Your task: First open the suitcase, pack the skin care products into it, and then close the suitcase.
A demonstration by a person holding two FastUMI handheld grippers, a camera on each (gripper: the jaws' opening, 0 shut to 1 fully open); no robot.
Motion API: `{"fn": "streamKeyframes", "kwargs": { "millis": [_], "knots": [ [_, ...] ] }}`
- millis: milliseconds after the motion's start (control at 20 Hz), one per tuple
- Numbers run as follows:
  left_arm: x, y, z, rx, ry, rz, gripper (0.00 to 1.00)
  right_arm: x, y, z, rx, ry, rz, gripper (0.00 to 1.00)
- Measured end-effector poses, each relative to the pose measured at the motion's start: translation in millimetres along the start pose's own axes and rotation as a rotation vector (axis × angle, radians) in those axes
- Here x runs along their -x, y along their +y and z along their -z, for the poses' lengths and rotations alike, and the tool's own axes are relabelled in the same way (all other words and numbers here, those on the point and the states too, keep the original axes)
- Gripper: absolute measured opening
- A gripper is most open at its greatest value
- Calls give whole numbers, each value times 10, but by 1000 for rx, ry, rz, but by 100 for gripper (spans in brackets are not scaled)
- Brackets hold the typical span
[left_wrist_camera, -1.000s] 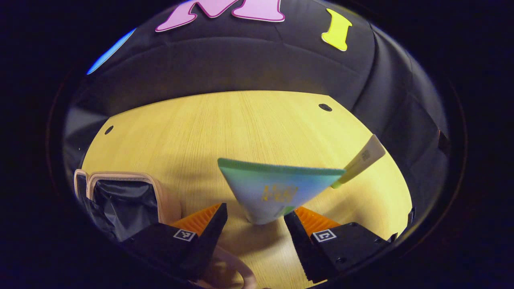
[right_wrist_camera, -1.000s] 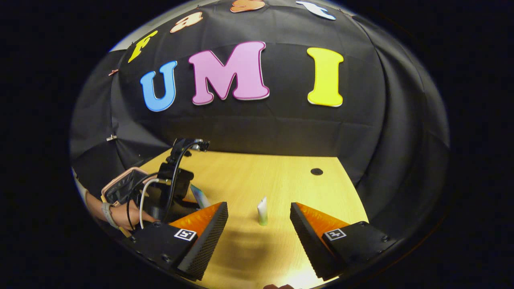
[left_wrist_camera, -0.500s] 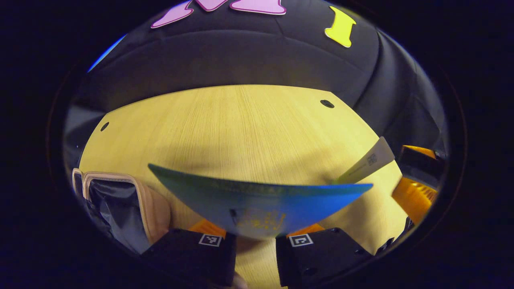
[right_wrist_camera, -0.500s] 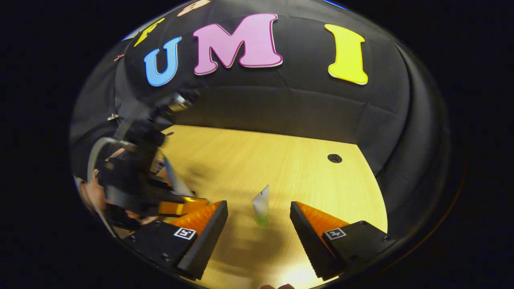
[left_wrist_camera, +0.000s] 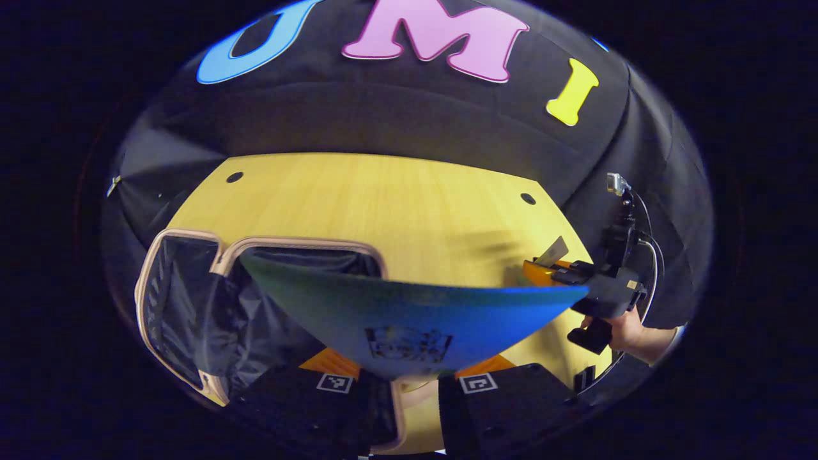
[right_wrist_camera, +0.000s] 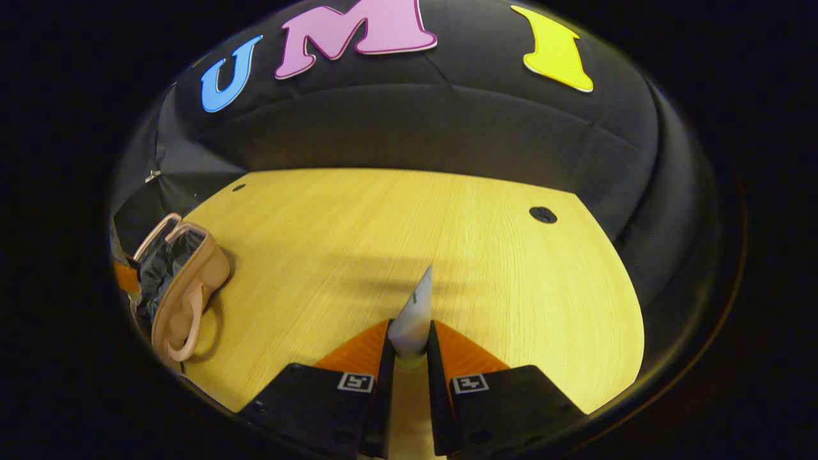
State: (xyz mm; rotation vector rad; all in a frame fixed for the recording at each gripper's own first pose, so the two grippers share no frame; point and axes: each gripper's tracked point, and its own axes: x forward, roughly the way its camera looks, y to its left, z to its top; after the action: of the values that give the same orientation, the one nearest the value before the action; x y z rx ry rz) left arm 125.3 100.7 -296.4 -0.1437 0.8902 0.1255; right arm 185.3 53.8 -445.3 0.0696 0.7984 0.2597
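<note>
My left gripper (left_wrist_camera: 416, 382) is shut on a wide blue-green tube (left_wrist_camera: 409, 319), held above the wooden table. Its flat crimped end spreads across the left gripper view, partly over the open pink suitcase (left_wrist_camera: 192, 287) with its dark lining at the left. My right gripper (right_wrist_camera: 409, 358) is shut on a slim white tube (right_wrist_camera: 414, 313) that stands upright between its fingers. In the left gripper view that right gripper (left_wrist_camera: 562, 271) shows at the far right, held by a hand (left_wrist_camera: 629, 329), with the white tube (left_wrist_camera: 553, 251) in it. The suitcase (right_wrist_camera: 182, 281) also lies at the left edge of the right gripper view.
The light wooden table (right_wrist_camera: 358, 230) has small round holes (right_wrist_camera: 542, 214) near its back corners. Black cloth walls close it in behind and at both sides. Cables run from the right gripper's mount (left_wrist_camera: 623, 223).
My right gripper has closed on the white tube, which stood free between its open fingers before. My left gripper, holding the blue-green tube, has swung left toward the open suitcase.
</note>
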Motion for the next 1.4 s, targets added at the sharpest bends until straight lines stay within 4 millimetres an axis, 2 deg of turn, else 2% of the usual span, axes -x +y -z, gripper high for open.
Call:
{"fn": "streamKeyframes", "kwargs": {
  "millis": [50, 100, 150, 250, 300, 350, 450, 600, 650, 750, 800, 850, 950, 1100, 1150, 1250, 1400],
  "knots": [
    [59, 235, 151, 5, 31, -28, 46, 72, 87, 0, -22, 11, -21, 22],
    [90, 390, 258, 13, 64, -44, 46, 173, 156, -12, -31, 12, -36, 28],
    [124, 530, 358, 18, 107, -58, 49, 296, 231, -64, -29, -2, -47, 28],
    [204, 735, 561, 5, 205, -82, 43, 623, 461, -195, -30, -42, -92, 28],
    [192, 849, 675, 0, 263, -95, 46, 772, 596, -240, -32, -62, -119, 23],
    [166, 968, 808, 4, 328, -101, 46, 918, 731, -247, -22, -71, -142, 28],
    [53, 1148, 1075, 40, 464, -103, 43, 1151, 979, -251, -2, -74, -176, 27],
    [-287, 1359, 1326, 68, 565, -130, 47, 1418, 1382, -247, 0, -71, -229, 27],
    [-330, 1412, 1413, 87, 604, -143, 51, 1508, 1522, -228, 5, -64, -250, 27],
    [-449, 1372, 1267, 123, 519, -106, 58, 1610, 1790, -161, 22, -30, -284, 27],
    [-403, 1321, 1189, 127, 488, -67, 53, 1602, 1923, -124, 25, -6, -302, 27],
    [-354, 1293, 1141, 131, 465, -49, 78, 1596, 2057, -58, 31, 40, -320, 27],
    [-217, 1250, 979, 120, 380, -13, 92, 1532, 2380, -11, -6, 108, -367, 27],
    [171, 1326, 716, 112, 218, 32, 94, 1466, 2996, -36, -147, 234, -439, 27],
    [291, 1395, 632, 118, 174, 45, 94, 1420, 3170, 24, -182, 283, -443, 27],
    [572, 1692, 474, 135, 92, 34, 94, 1218, 3417, 245, -175, 378, -401, 27],
    [884, 2387, 431, 212, 28, -21, 95, 941, 3446, 780, -88, 598, -239, 28]
  ]
}}
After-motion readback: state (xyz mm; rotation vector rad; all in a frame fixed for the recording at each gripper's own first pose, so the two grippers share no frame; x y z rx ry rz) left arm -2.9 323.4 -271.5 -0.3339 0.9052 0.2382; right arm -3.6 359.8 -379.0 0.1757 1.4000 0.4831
